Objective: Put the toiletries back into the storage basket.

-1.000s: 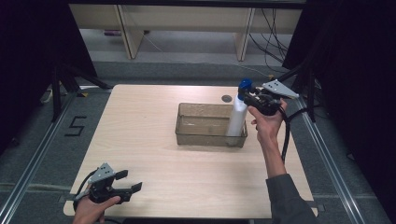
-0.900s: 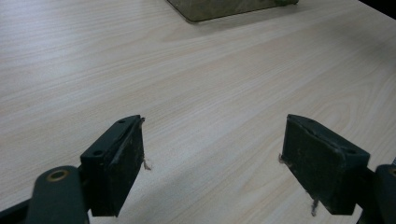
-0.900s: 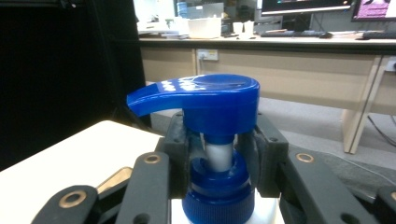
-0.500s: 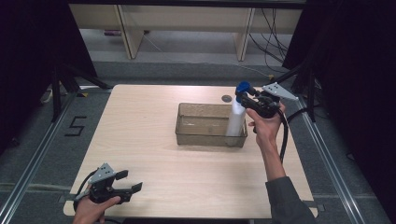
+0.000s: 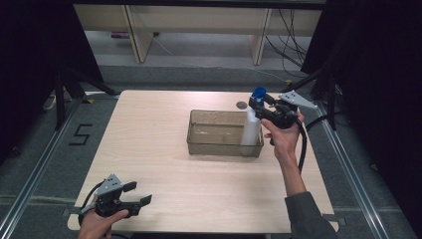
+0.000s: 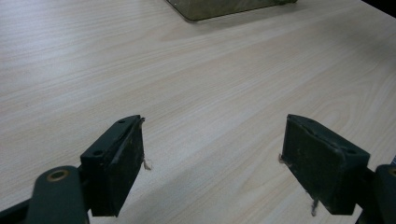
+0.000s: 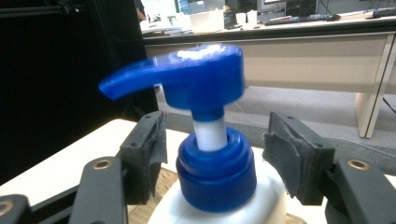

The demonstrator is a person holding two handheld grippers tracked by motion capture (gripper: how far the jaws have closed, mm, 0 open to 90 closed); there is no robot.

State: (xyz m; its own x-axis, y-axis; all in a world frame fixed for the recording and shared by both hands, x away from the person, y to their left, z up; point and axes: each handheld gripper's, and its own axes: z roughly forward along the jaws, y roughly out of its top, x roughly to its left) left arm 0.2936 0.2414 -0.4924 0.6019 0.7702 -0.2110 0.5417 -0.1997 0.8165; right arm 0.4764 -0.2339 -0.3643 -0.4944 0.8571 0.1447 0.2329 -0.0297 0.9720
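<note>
Two grippers are at work over one light wooden desk (image 5: 164,144), and we count one clear bin, one pump bottle and one small dark round mark on the wood.

We see the left gripper (image 5: 134,195) at the near left corner of the desk, held in the person's left hand (image 5: 97,224). In the left gripper view its two black jaws stand wide apart with bare wood between them and nothing held; a corner of the bin shows at the far edge of that view.

We see the right gripper (image 5: 259,105) at the far right, held up by the person's right hand (image 5: 283,137), with its cable looping down beside the forearm. It sits at the neck of the bottle (image 5: 250,130), a white body with one blue pump head (image 7: 187,77) and one blue collar (image 7: 215,170). In the right gripper view the two jaws flank the collar, one on each side, with a visible gap on both sides, so they are partly open and not clamped on it. The pump spout points left in that view.

The bottle stands upright at the right end of the bin (image 5: 219,142), a clear rectangular tub near the middle of the desk; we cannot tell whether its base rests on the bin's floor. The dark round mark (image 5: 242,105) lies just beyond the bin's far wall
</note>
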